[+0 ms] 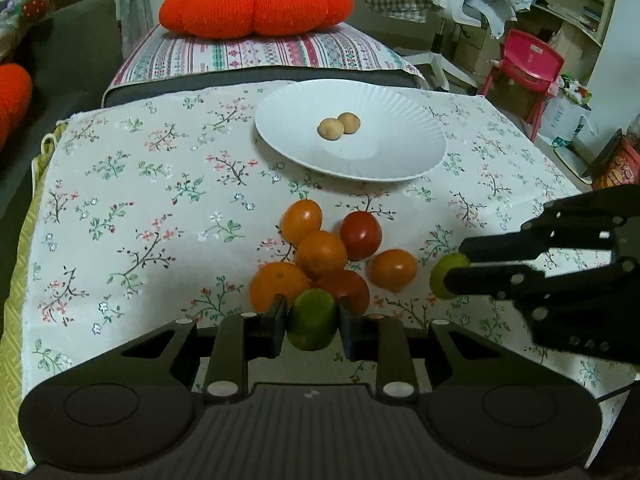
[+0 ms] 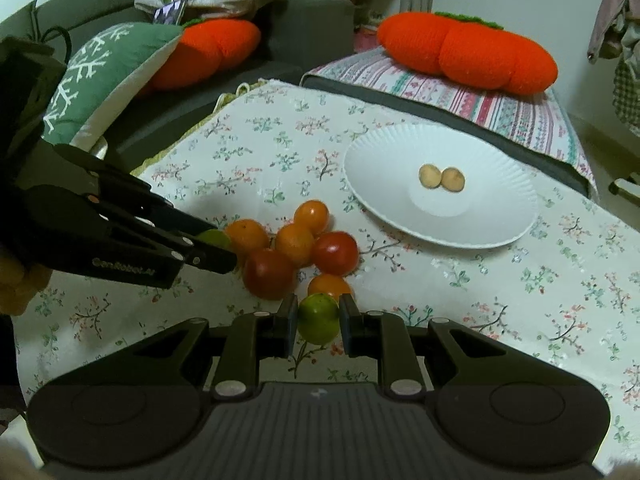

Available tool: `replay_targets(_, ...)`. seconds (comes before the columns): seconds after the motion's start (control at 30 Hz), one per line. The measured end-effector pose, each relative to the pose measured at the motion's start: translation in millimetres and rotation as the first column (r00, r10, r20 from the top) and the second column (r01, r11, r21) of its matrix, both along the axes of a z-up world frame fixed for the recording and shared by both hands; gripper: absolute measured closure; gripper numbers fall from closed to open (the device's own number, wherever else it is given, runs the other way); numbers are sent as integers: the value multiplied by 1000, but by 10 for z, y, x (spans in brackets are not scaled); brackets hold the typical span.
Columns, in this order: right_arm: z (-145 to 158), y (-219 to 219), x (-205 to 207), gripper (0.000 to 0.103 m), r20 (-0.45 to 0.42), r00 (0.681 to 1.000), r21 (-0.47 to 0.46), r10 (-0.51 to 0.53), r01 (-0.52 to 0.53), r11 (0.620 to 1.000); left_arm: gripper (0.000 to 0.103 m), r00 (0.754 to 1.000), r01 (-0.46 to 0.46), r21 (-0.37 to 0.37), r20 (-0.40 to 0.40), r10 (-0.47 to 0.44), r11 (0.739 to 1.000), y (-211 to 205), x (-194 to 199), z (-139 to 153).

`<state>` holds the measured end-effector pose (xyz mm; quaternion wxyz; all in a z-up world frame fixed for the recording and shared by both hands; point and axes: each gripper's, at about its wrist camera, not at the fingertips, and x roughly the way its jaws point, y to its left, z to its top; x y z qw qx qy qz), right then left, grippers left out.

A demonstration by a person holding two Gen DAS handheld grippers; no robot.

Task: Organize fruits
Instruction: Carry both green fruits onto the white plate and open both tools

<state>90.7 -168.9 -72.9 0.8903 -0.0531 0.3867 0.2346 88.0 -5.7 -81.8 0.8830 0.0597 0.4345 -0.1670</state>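
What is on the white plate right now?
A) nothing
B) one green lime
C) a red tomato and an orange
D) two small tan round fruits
D: two small tan round fruits lie touching each other on the white plate; the green limes, oranges and tomatoes are all off it.

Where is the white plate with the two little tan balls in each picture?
Left wrist view: the white plate sits right of the middle, upper half, beyond the pile of orange and red fruits.
Right wrist view: the same plate lies to the right, above and right of the fruit pile.
Shared landmark: the two tan balls on the plate, and the big orange knitted cushion behind it.
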Motion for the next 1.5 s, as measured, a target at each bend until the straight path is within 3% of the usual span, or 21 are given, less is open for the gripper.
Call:
replay_targets(0.3,154,-118,46,83,34,999,55,-35,34,998,99,995,-48,57,85,43,997,-18,53,164)
replay_targets(0.97,311,-245,108,83,95,991,91,-96,87,992,99,994,-42,58,99,36,997,-224,184,203)
replay_targets(1.5,255,-409,472,83,120,975,91,-188,178,980,99,990,-15,-6,141,16,1000,-562,722,112)
